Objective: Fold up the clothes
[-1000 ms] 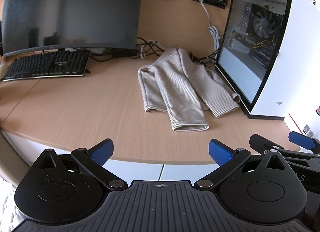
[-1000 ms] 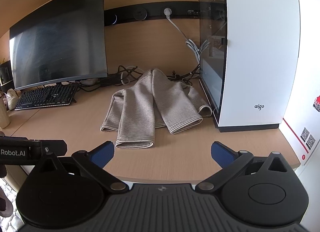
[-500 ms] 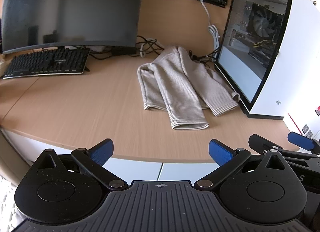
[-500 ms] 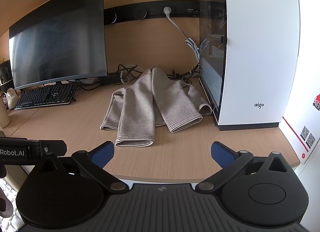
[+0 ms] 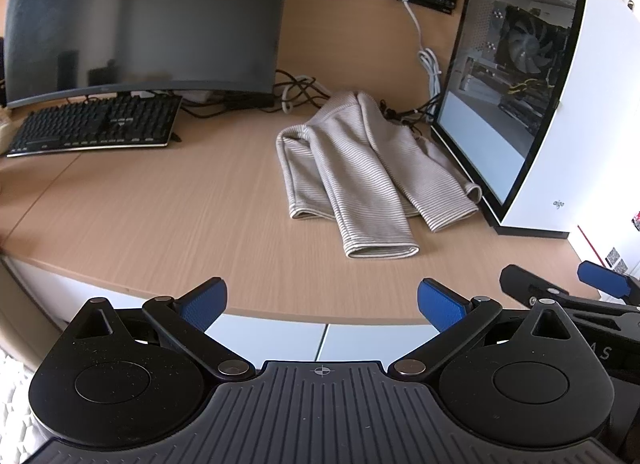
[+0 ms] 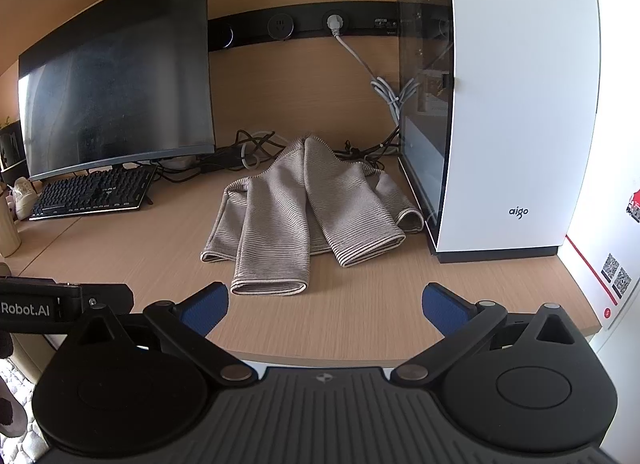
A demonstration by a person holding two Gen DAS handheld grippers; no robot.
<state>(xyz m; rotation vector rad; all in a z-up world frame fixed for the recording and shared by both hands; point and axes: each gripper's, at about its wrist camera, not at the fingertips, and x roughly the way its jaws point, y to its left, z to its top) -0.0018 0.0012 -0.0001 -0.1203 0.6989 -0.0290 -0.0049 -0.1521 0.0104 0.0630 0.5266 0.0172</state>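
- The far end of the striped beige garment (image 5: 360,167) runs back into a tangle of cables (image 5: 300,89) by the wall, so its collar or waist is hard to make out; its right edge lies against the foot of the white computer case (image 5: 568,111), partly tucked out of sight there.
- The garment is crumpled on the desk (image 5: 160,215), between the dark monitor (image 5: 144,19) and the case, with 2 tube-like parts pointing toward the near edge, each ending in a pale cuff.
- Behind the case's glass side panel a fan and wiring show.
- The left claw (image 5: 320,300) is spread wide and holds nothing, off the near desk edge.
- The right claw (image 6: 325,304) is likewise wide apart and empty, well short of the cloth.
- A black keyboard (image 5: 96,127) sits under the monitor.
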